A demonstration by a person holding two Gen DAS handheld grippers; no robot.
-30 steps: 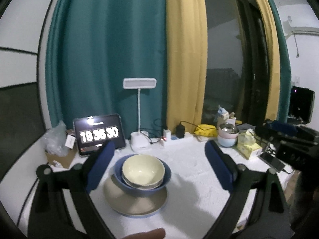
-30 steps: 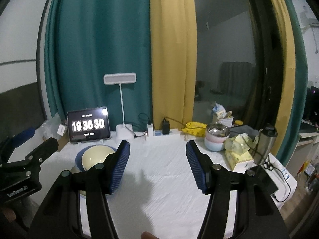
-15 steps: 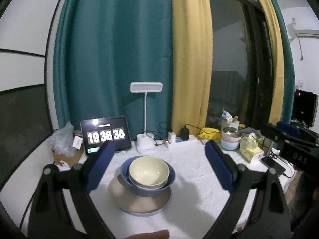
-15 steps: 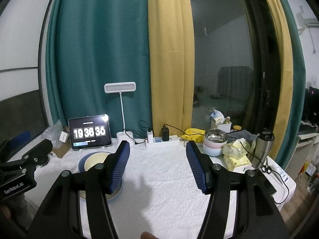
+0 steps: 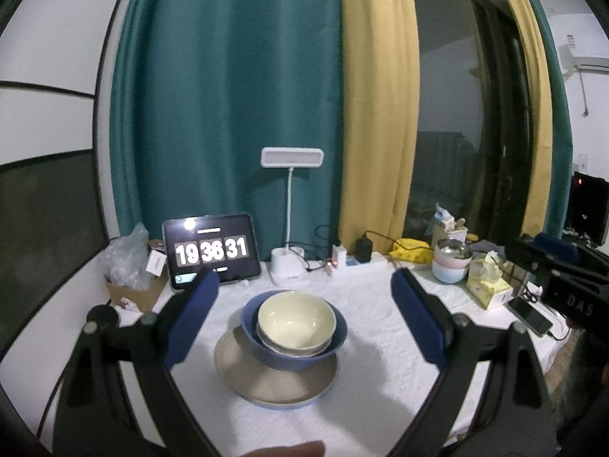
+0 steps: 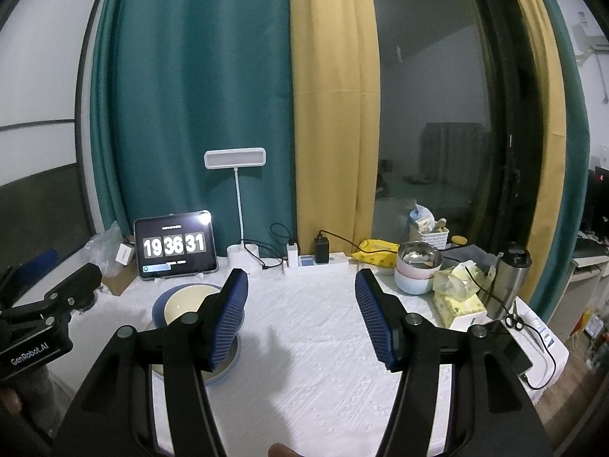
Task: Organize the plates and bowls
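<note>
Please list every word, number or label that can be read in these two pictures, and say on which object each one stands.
"19 36 31": on the screen of the tablet, in large white digits.
"GenRobot.AI": on the body of the left gripper, in the right wrist view.
"DAS": on the body of the right gripper, in the left wrist view; only these letters show.
Small lines above and below the tablet's digits: too small to read.
Print on the tissue box: blurred.

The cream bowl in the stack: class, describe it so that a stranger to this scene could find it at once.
Find the tablet clock on the white table. In front of it a stack sits on a beige plate. The cream bowl tops it, nested in the blue bowl, the palest piece there.
</note>
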